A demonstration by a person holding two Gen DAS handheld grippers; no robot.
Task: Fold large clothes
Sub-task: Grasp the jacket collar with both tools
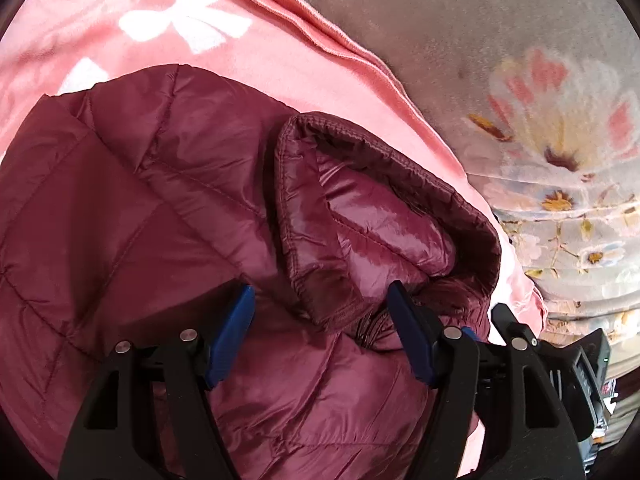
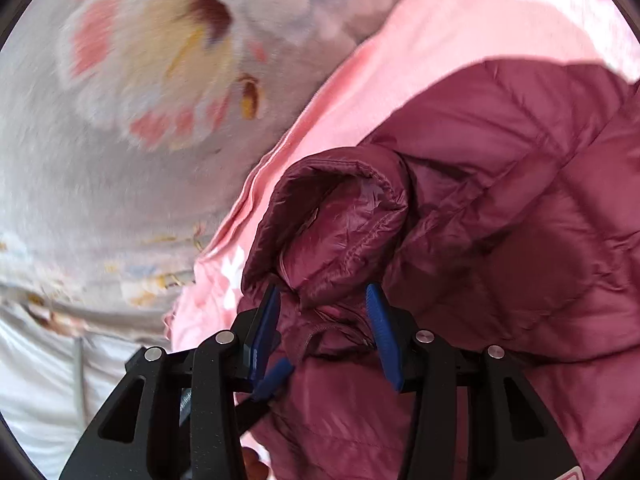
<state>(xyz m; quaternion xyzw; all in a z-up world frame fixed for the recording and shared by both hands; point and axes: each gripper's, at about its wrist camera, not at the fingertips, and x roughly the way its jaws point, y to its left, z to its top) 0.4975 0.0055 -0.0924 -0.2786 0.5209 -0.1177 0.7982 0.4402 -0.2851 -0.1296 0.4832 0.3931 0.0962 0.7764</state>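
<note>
The left gripper [image 1: 322,308] was built of matte black plastic arms with triangular cut-outs, joined by round silver pivot pins. Its two fingers [image 1: 232,334] carried long blue pads with fine ribbing along the inner faces. The right gripper [image 2: 322,312] had the same make: black linkage arms, silver pins at the joints, and blue ribbed pads [image 2: 384,336]. A further blue piece slanted below its left-hand pad. At the lower right edge of the right wrist view a red-outlined marking showed, too cropped to read.

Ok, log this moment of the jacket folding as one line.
stage: sleeves folded in | left gripper: open above jacket | right gripper: open above cuff | surface: pink blanket
</note>
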